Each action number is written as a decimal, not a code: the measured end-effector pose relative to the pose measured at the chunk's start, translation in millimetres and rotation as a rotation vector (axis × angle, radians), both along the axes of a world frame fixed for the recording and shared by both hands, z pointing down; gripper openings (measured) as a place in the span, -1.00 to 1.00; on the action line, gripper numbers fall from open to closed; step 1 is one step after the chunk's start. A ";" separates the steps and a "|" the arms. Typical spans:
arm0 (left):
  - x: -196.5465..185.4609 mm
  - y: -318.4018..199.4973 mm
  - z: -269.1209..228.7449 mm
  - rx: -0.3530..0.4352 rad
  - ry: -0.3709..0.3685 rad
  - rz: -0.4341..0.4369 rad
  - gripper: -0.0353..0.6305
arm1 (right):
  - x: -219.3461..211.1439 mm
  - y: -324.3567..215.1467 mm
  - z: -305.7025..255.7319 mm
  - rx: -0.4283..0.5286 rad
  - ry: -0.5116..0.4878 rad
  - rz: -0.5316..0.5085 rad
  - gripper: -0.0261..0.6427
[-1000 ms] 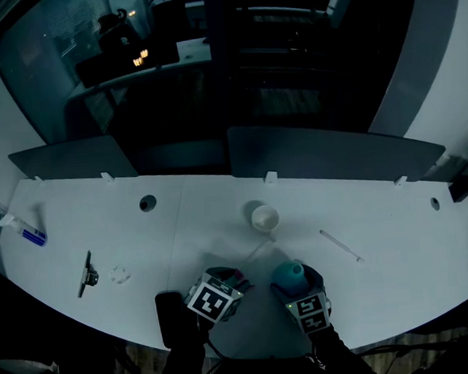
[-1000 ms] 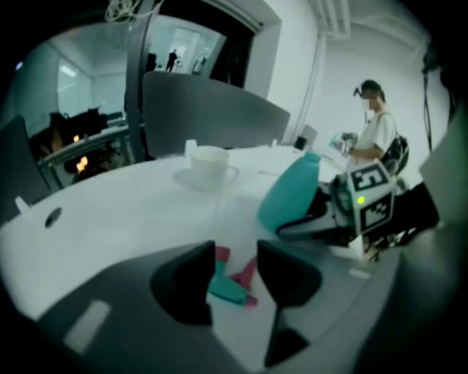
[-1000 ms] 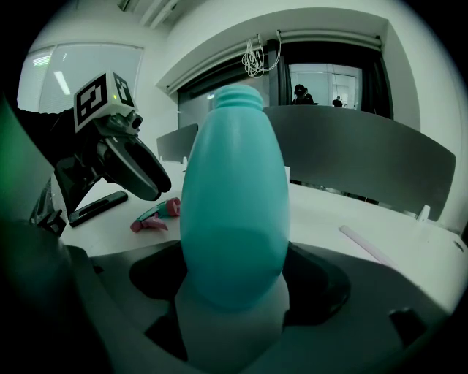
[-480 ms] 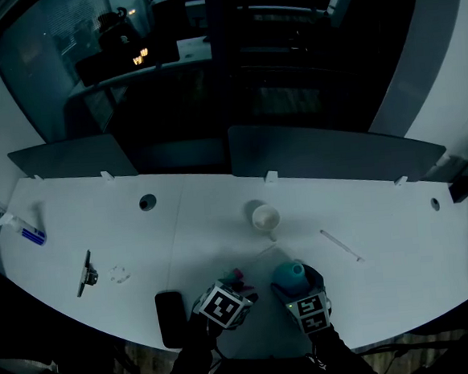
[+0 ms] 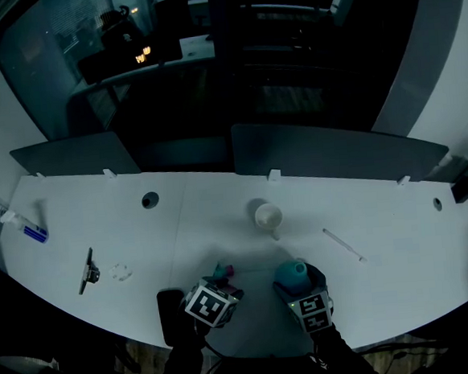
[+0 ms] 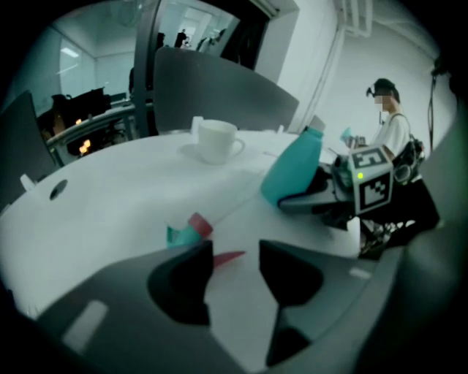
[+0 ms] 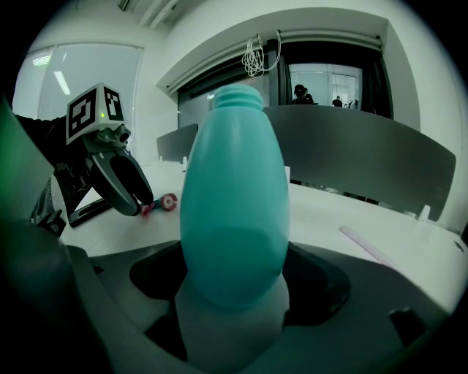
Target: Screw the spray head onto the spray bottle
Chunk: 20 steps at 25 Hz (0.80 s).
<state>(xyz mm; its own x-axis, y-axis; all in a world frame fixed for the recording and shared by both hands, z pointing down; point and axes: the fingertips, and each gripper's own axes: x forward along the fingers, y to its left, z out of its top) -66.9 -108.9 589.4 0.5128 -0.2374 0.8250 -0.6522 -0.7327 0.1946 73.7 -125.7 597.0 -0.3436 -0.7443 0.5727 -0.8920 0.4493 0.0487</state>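
Observation:
The teal spray bottle (image 5: 290, 274) stands upright with my right gripper (image 5: 295, 287) shut on its lower body. Its bare threaded neck (image 7: 235, 95) points up in the right gripper view, where the bottle (image 7: 234, 197) fills the middle. The teal and red spray head (image 5: 222, 270) lies on the white table to the left of the bottle. My left gripper (image 5: 219, 283) hovers just behind it. Its jaws have opened a little and stand open, with nothing between the pads. The spray head (image 6: 189, 229) lies just past the left jaw, its red trigger (image 6: 228, 257) pointing into the gap.
A white cup on a saucer (image 5: 267, 217) stands beyond the bottle. A thin white tube (image 5: 343, 246) lies to the right. A black phone (image 5: 170, 316) lies at the near edge by the left gripper. A black tool (image 5: 86, 272) lies far left. Grey dividers (image 5: 336, 154) line the back.
My left gripper has shifted to the left and toward the near edge, and the spray head now shows fully on the table ahead of it. The right gripper and bottle have stayed still.

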 end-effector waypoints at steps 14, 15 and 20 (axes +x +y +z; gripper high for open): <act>-8.7 -34.9 -34.5 -0.151 0.365 -0.593 -0.29 | -0.8 0.3 0.4 -0.007 -0.002 0.000 0.30; -10.2 -35.1 -30.0 -0.113 0.299 -0.562 -0.29 | -0.6 0.7 0.7 -0.008 -0.002 -0.001 0.30; -13.5 -41.9 -22.5 0.068 0.016 -0.277 -0.52 | -0.5 1.2 0.6 -0.005 -0.002 -0.006 0.30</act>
<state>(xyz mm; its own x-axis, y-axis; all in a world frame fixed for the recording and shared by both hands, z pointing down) -80.4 -150.9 566.8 0.4337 -0.4251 0.7945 -0.8267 -0.5384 0.1633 73.2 -124.5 597.6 -0.3495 -0.7393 0.5756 -0.8894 0.4550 0.0444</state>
